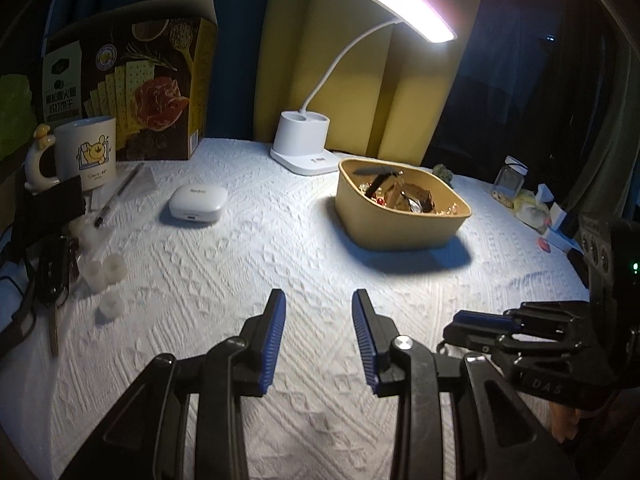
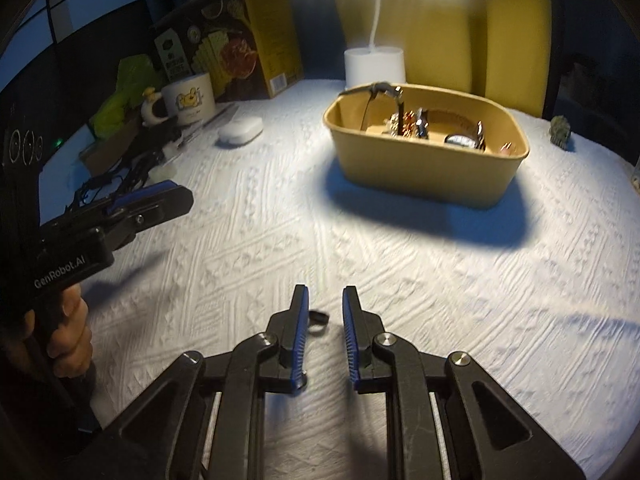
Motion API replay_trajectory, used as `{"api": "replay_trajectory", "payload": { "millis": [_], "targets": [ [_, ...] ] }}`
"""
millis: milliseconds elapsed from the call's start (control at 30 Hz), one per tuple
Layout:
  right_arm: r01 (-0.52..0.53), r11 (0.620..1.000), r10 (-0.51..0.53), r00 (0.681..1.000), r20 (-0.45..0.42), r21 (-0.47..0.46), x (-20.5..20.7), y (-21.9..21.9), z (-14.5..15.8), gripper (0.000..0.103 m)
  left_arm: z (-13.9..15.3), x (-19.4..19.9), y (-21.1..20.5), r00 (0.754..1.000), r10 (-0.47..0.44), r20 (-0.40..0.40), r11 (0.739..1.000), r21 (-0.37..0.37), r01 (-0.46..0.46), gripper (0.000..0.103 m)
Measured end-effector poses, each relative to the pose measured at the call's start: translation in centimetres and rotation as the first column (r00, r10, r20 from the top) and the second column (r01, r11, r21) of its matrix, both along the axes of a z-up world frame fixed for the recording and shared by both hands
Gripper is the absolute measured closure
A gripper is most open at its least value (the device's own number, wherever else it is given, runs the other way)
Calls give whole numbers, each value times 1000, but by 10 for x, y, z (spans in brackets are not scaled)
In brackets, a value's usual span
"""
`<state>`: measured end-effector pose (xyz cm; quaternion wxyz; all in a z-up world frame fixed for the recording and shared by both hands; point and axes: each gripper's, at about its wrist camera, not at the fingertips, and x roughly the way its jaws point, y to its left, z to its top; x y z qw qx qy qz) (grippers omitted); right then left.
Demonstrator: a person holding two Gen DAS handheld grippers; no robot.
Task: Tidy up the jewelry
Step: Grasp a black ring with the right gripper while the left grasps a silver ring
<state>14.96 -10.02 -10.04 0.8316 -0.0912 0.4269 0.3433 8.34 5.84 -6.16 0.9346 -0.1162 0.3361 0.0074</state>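
A tan box (image 1: 404,224) (image 2: 420,164) on the white cloth holds watches (image 2: 466,139), straps and small jewelry. A small dark ring (image 2: 319,319) lies on the cloth between the fingers of my right gripper (image 2: 325,300), close to the left finger; the jaws stand apart and do not touch it. My left gripper (image 1: 319,300) is open and empty above bare cloth, well in front of the box. In the left wrist view the right gripper (image 1: 486,322) shows at the right; in the right wrist view the left gripper (image 2: 160,196) shows at the left.
A white desk lamp (image 1: 304,148) stands behind the box. A cracker box (image 1: 136,88), a mug (image 1: 86,152), a white earbud case (image 1: 197,203), a pen (image 1: 118,196), keys (image 1: 54,272) and small white rolls (image 1: 105,270) lie at the left. A jar (image 1: 509,180) and wrappers sit at the right.
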Motion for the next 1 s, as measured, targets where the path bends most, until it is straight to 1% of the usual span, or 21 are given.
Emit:
{"api": "replay_trajectory", "payload": {
  "millis": [200,400,433,467,700,767,1000],
  "targets": [
    [-2,1000,2,1000,-16,-18,-2,3,-10,86,-3,-4,-2,1000,-6,-4,1000,-6,6,70],
    [-8,1000,8,1000,-1,-16,-3,4,-11,86,-3,-5,-2,1000,-6,-7,1000,-5,6,70],
    [-11,1000,11,1000,5,-16,-4,4,-11,87,-3,-5,-2,1000,-6,-7,1000,-5,6,70],
    [-15,1000,15,1000,12,-20,-5,4,-11,92,-3,-5,-3,1000,-6,-9,1000,-4,6,70],
    [-21,1000,21,999,42,-2,-9,-3,-4,92,-3,-3,-11,1000,-17,-25,1000,5,17,70],
    [-10,1000,9,999,53,7,-9,-11,1,92,-4,-2,-18,999,-30,-32,1000,6,30,70],
    [48,998,-51,995,83,36,-4,-45,15,92,-11,4,-51,991,-116,-68,993,3,116,70]
  ]
}}
